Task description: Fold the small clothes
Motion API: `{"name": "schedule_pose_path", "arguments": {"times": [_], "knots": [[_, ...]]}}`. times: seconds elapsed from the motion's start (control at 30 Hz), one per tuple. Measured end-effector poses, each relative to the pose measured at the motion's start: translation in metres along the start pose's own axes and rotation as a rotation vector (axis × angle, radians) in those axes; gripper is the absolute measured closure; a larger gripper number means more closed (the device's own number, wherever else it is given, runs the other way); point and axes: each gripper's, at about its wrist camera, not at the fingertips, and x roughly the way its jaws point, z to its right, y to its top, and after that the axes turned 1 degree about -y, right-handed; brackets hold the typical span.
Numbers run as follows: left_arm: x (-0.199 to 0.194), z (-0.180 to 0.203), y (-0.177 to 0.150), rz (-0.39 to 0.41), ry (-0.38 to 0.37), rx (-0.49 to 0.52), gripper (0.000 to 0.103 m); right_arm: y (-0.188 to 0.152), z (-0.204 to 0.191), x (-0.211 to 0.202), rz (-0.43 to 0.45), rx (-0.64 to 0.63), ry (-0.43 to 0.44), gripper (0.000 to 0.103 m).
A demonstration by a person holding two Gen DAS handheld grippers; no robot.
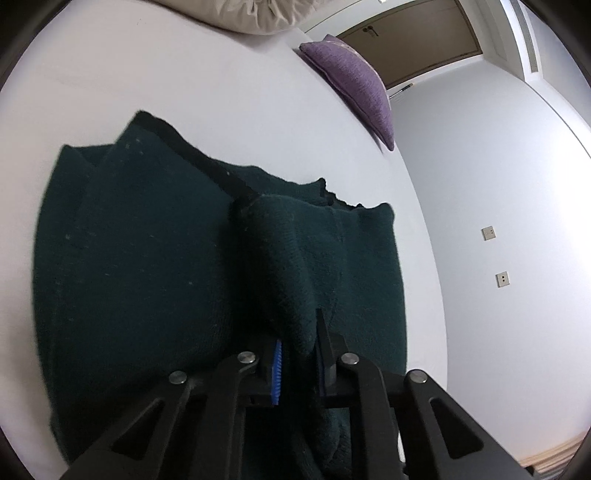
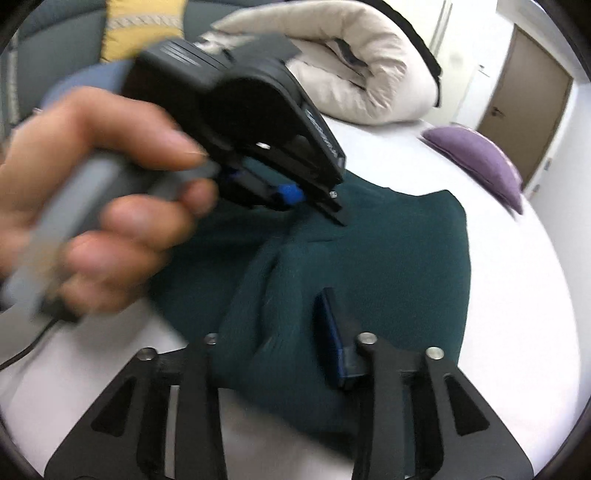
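A white bed carries the dark green garment; only the right wrist view shows the rolled duvet whole; left gripper jaws clamp a raised fold; right gripper jaws pinch another ridge.

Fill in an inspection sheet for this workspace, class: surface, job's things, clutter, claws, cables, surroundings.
Surface: white bed sheet.
Job's things: dark green knit garment, partly folded, bunched at both claws.
Clutter: purple cushion; rolled cream duvet; yellow cushion.
Claws: left claw shut on a garment ridge; right claw gripping a fold.
Cables: black cable below the left hand.
Surroundings: brown door; wall sockets.
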Motion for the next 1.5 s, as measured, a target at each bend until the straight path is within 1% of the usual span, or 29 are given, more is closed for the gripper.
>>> {"name": "schedule_pose_path", "arguments": {"times": [0.07, 0.13, 0.2, 0.3, 0.33, 0.4, 0.43, 0.47, 0.53, 0.6, 0.7, 0.8, 0.87, 0.9, 0.97, 1.0, 1.03, 1.1, 1.13, 1.17, 1.2, 1.23, 1.27, 1.33, 1.37, 1.4, 1.43, 1.47, 1.5], "knots": [[-0.007, 0.002, 0.004, 0.0, 0.0, 0.008, 0.089, -0.01, 0.004, -0.018, 0.035, 0.011, 0.007, 0.063], [-0.014, 0.004, 0.008, 0.005, 0.005, 0.022, 0.09, -0.018, 0.021, -0.032, 0.044, 0.043, 0.014, 0.063], [-0.027, 0.002, 0.014, 0.013, 0.025, 0.046, 0.09, -0.024, 0.036, -0.046, 0.077, 0.107, 0.081, 0.063], [-0.047, -0.008, 0.027, 0.028, 0.046, 0.053, 0.09, -0.026, 0.055, -0.059, 0.123, 0.176, 0.167, 0.062], [-0.054, -0.013, 0.031, 0.028, 0.05, 0.051, 0.09, -0.025, 0.064, -0.061, 0.137, 0.213, 0.209, 0.062], [-0.065, -0.027, 0.038, 0.018, 0.061, 0.037, 0.09, -0.024, 0.077, -0.06, 0.157, 0.279, 0.263, 0.062], [-0.067, -0.035, 0.041, 0.015, 0.067, 0.028, 0.09, -0.023, 0.089, -0.055, 0.166, 0.311, 0.275, 0.062], [-0.068, -0.041, 0.043, 0.017, 0.072, 0.026, 0.09, -0.02, 0.094, -0.049, 0.163, 0.331, 0.246, 0.061], [-0.069, -0.048, 0.041, 0.016, 0.092, 0.036, 0.09, -0.015, 0.097, -0.033, 0.123, 0.336, 0.187, 0.06], [-0.066, -0.053, 0.04, 0.019, 0.093, 0.036, 0.09, -0.012, 0.095, -0.02, 0.096, 0.326, 0.209, 0.06], [-0.068, -0.06, 0.039, 0.037, 0.082, 0.023, 0.09, -0.006, 0.082, 0.006, 0.015, 0.275, 0.15, 0.06], [-0.072, -0.066, 0.041, 0.049, 0.078, 0.013, 0.09, -0.005, 0.083, 0.013, 0.005, 0.274, 0.137, 0.06], [-0.071, -0.069, 0.041, 0.056, 0.084, 0.005, 0.09, 0.0, 0.074, 0.004, 0.007, 0.266, 0.144, 0.06], [-0.069, -0.072, 0.039, 0.05, 0.101, 0.003, 0.09, 0.0, 0.071, 0.005, 0.001, 0.261, 0.146, 0.06], [-0.064, -0.078, 0.032, 0.052, 0.149, -0.001, 0.087, 0.003, 0.069, 0.023, -0.032, 0.262, 0.153, 0.059], [-0.067, -0.08, 0.028, 0.071, 0.153, -0.006, 0.085, 0.003, 0.067, 0.029, -0.044, 0.269, 0.16, 0.059], [-0.073, -0.076, 0.023, 0.101, 0.176, -0.002, 0.082, 0.001, 0.068, 0.034, -0.043, 0.28, 0.17, 0.059], [-0.093, -0.058, 0.008, 0.192, 0.292, 0.062, 0.082, -0.001, 0.073, 0.033, -0.028, 0.322, 0.204, 0.059], [-0.103, -0.045, -0.002, 0.239, 0.332, 0.105, 0.084, 0.0, 0.078, 0.031, -0.02, 0.355, 0.241, 0.059], [-0.109, -0.033, -0.012, 0.273, 0.358, 0.148, 0.084, -0.001, 0.088, 0.024, -0.003, 0.4, 0.289, 0.059], [-0.114, -0.017, -0.027, 0.307, 0.387, 0.218, 0.084, -0.003, 0.096, 0.019, 0.01, 0.437, 0.319, 0.059], [-0.114, -0.001, -0.043, 0.321, 0.405, 0.293, 0.084, -0.004, 0.105, 0.013, 0.026, 0.479, 0.355, 0.059], [-0.112, 0.007, -0.054, 0.324, 0.402, 0.339, 0.084, -0.007, 0.119, 0.005, 0.05, 0.535, 0.417, 0.059], [-0.099, 0.016, -0.081, 0.284, 0.406, 0.401, 0.084, -0.01, 0.136, 0.0, 0.073, 0.63, 0.534, 0.059], [-0.091, 0.015, -0.085, 0.264, 0.414, 0.414, 0.084, -0.016, 0.144, 0.001, 0.078, 0.681, 0.618, 0.059], [-0.08, 0.009, -0.089, 0.231, 0.431, 0.416, 0.084, -0.019, 0.148, 0.002, 0.078, 0.708, 0.668, 0.059], [-0.07, 0.0, -0.09, 0.196, 0.44, 0.392, 0.084, -0.023, 0.152, 0.006, 0.067, 0.731, 0.718, 0.059], [-0.065, -0.007, -0.088, 0.179, 0.431, 0.371, 0.085, -0.027, 0.154, 0.014, 0.035, 0.748, 0.77, 0.059], [-0.064, -0.014, -0.088, 0.182, 0.419, 0.361, 0.087, -0.032, 0.152, 0.022, -0.011, 0.76, 0.806, 0.061]]}}
